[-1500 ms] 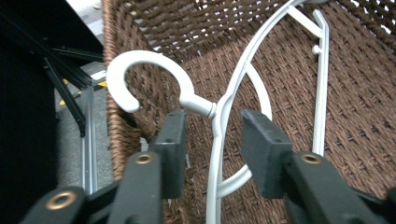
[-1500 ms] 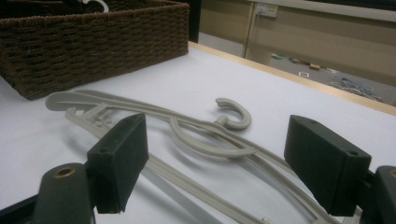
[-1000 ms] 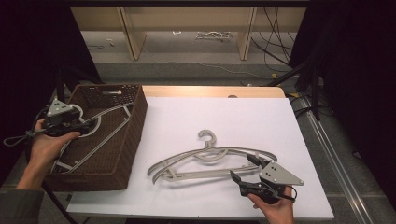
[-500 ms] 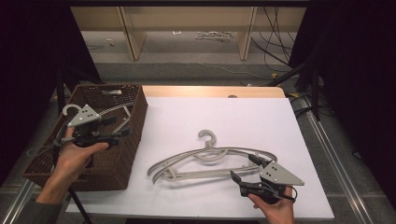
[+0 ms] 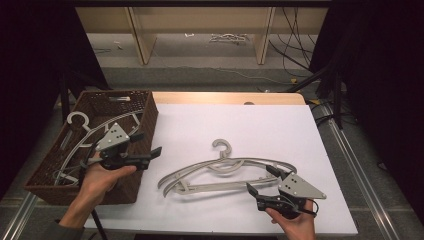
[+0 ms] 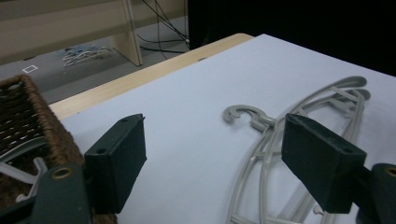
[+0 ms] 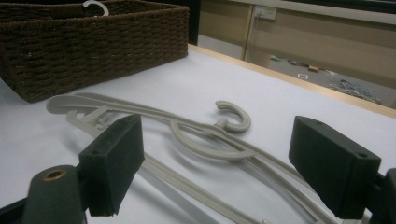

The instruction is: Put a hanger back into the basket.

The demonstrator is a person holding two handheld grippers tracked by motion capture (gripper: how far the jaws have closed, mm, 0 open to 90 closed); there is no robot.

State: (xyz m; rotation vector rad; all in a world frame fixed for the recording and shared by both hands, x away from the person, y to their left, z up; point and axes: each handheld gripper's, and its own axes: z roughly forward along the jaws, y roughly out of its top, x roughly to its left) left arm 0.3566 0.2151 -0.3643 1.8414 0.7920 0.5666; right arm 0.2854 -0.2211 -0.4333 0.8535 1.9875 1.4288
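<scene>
At the far left, a brown wicker basket [image 5: 141, 115] sits at the table's left edge with at least one grey hanger [image 5: 80, 131] already lying inside, its hook toward the back. Just over the basket's right wall hovers the left gripper [image 5: 150, 144], jaws spread wide and holding nothing, pointed toward the middle of the table. On the white table surface [image 5: 260, 125] lie what look like two grey plastic hangers [image 5: 225, 172] stacked and overlapping, hooks pointing away from the person. At the right, the right gripper [image 5: 259, 180] rests beside the hangers' right end, jaws also wide apart and empty. The likely risk: because the hangers overlap, closing on one could drag or snag the other, and a grip at one end would let the hanger swing and catch on the basket's rim.
</scene>
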